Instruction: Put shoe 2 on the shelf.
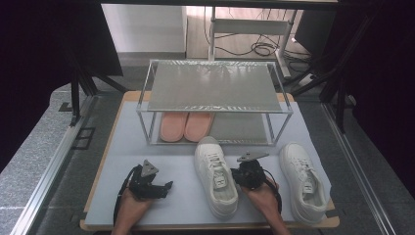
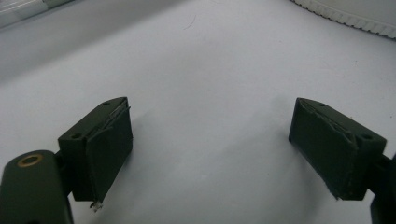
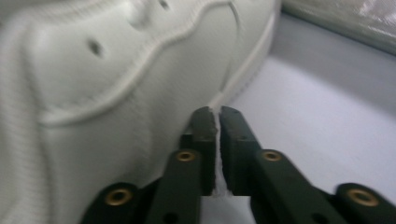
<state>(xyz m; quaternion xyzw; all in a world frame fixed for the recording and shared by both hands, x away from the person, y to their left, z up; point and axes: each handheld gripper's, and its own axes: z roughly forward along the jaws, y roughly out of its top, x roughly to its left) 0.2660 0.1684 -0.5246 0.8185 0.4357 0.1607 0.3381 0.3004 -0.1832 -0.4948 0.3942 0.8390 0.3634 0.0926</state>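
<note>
Two white sneakers lie on the pale mat (image 1: 142, 142): one (image 1: 215, 178) in the middle, the other (image 1: 301, 181) at the right. My right gripper (image 1: 237, 175) sits between them, tips against the middle sneaker's side. In the right gripper view that sneaker (image 3: 93, 93) looms at the left, and the right gripper (image 3: 217, 116) has its pads almost together, a thin slit apart, with nothing between them. My left gripper (image 1: 165, 190) rests low on the mat at the left. Its jaws stand wide apart in the left gripper view, left gripper (image 2: 210, 140) over bare mat.
A two-level metal rack (image 1: 215, 88) stands at the back of the mat. A pair of pink slippers (image 1: 186, 126) lies on the left of its lower shelf. A sneaker's sole edge (image 2: 345, 16) shows at the top right of the left gripper view.
</note>
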